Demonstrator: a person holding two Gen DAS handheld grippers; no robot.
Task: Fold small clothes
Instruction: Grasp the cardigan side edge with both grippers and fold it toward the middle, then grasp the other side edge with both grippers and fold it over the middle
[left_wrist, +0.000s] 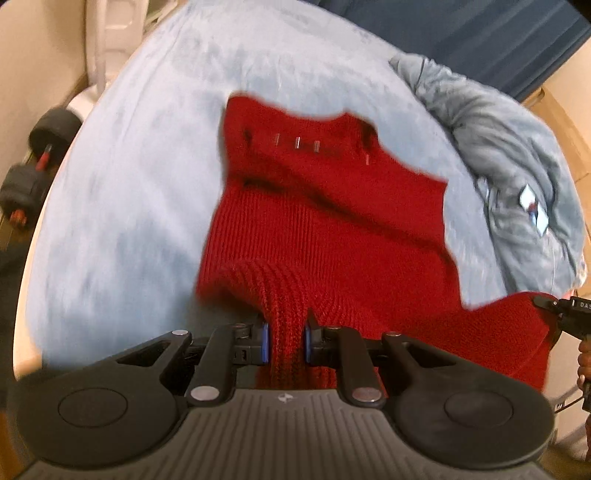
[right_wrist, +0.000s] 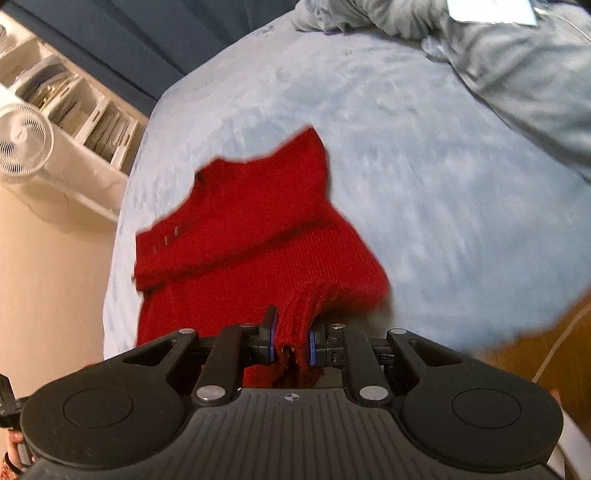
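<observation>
Left gripper (left_wrist: 286, 341): clenched on a bunched edge of the red knitted garment (left_wrist: 325, 206); ribbed knit is pinched between the blue pads (left_wrist: 264, 343) and runs down past them toward the gripper body. Ahead of this gripper the garment spreads out over the light blue bed cover (left_wrist: 140, 177), its far edge lying on the cover. A short row of small pale marks shows near that far edge; what they are cannot be told through the blur.

Right gripper (right_wrist: 291, 345): clenched on another bunched edge of the same red knitted garment (right_wrist: 251, 229), knit squeezed between its blue pads (right_wrist: 312, 347). Ahead and to the left of this gripper the cloth fans out over the light blue bed cover (right_wrist: 424, 184).

In the left wrist view, a black gripper part (left_wrist: 569, 314) is at the far right, at the garment's right corner.

Surroundings: a crumpled grey-blue blanket (left_wrist: 509, 155) lies ahead and to the right of the left gripper, well apart from the garment. Black dumbbells (left_wrist: 33, 177) sit on the floor to its left. A white fan (right_wrist: 22, 142) and white shelves (right_wrist: 85, 107) stand to the left of the right gripper, beyond the bed's edge.

Both views are motion-blurred.
</observation>
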